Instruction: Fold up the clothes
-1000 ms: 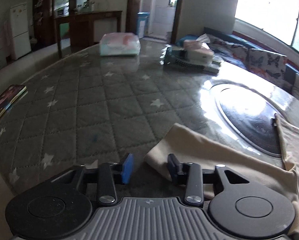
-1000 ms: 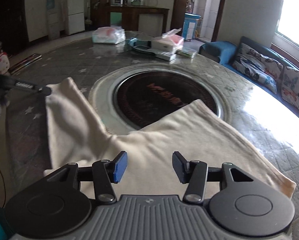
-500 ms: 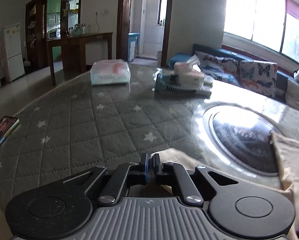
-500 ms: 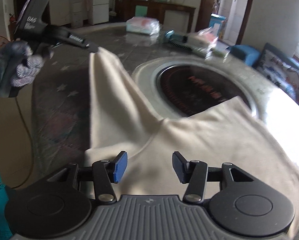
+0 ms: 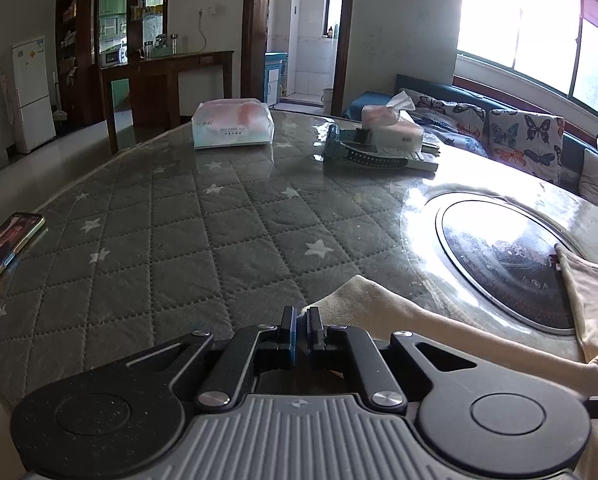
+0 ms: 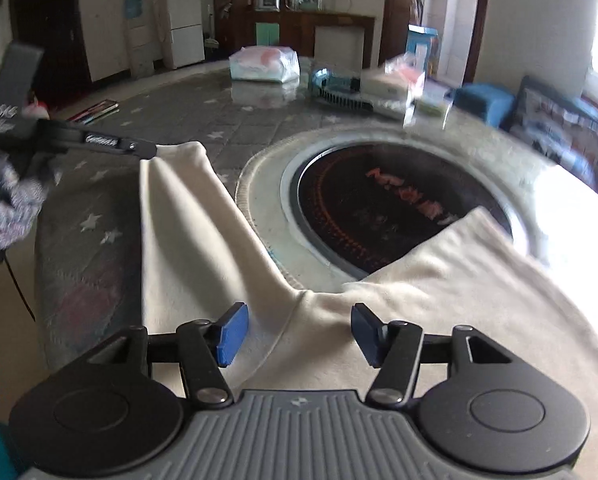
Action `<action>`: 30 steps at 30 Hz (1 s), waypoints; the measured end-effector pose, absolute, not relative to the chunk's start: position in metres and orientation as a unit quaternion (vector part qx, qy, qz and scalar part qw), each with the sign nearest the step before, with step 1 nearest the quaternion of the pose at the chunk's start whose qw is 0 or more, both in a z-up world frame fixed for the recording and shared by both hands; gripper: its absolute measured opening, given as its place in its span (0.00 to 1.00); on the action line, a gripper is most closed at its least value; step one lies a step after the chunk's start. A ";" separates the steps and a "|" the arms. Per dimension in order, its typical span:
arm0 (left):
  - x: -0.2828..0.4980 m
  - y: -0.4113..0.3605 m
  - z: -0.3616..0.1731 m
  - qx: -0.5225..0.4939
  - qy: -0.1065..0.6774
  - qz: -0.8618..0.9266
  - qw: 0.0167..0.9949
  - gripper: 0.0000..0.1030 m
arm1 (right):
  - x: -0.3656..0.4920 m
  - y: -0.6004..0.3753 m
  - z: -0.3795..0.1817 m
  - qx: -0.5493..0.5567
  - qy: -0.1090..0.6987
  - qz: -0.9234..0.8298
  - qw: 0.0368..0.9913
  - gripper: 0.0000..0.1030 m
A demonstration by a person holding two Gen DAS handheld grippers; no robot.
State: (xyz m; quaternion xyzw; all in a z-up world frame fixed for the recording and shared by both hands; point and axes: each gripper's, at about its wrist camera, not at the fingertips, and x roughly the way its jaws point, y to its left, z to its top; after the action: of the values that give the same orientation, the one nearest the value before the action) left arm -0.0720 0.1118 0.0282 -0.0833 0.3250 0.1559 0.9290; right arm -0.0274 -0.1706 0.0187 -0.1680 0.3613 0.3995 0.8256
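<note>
A cream long-sleeved shirt (image 6: 439, 288) lies on the round table, partly over the dark centre disc (image 6: 379, 204). My left gripper (image 5: 301, 320) is shut on the end of the shirt's sleeve (image 5: 399, 312) and holds it above the quilted cover. In the right wrist view the left gripper (image 6: 151, 150) holds the sleeve (image 6: 183, 216) stretched out to the left. My right gripper (image 6: 297, 334) is open, just above the shirt near where the sleeve joins the body.
A wrapped tissue pack (image 5: 233, 126), a tissue box (image 5: 391, 128) and a green device (image 5: 359, 154) sit at the table's far side. A phone (image 5: 7, 240) lies at the left edge. A sofa (image 5: 519, 136) stands to the right under the windows.
My left gripper closed on the sleeve end and lifted it, pulling the sleeve straight. My right gripper stayed open and shifted over the shirt near the shoulder.
</note>
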 end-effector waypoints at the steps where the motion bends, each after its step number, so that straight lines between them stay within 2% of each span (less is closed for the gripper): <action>1: -0.073 0.113 0.028 -0.085 0.327 0.158 0.928 0.05 | -0.026 -0.169 0.017 -0.165 0.362 0.404 0.824 0.60; 12: -0.075 0.113 0.027 -0.082 0.335 0.165 0.924 0.05 | -0.031 -0.161 0.015 -0.178 0.356 0.427 0.812 0.61; 16: -0.078 0.112 0.032 -0.077 0.331 0.161 0.927 0.09 | -0.038 -0.187 0.037 -0.157 0.344 0.411 0.830 0.61; 22: -0.084 0.104 0.043 -0.067 0.316 0.151 0.934 0.10 | -0.061 -0.225 0.044 -0.194 0.350 0.367 0.840 0.61; 30: -0.091 0.053 0.064 -0.046 0.306 0.030 0.950 0.12 | -0.103 -0.220 0.022 -0.244 0.338 0.388 0.822 0.61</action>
State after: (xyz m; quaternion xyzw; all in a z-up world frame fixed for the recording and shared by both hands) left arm -0.0907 0.0527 0.0635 -0.0462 0.3063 0.0303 0.9503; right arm -0.1032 -0.2198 0.0225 -0.2444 0.3378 0.3883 0.8218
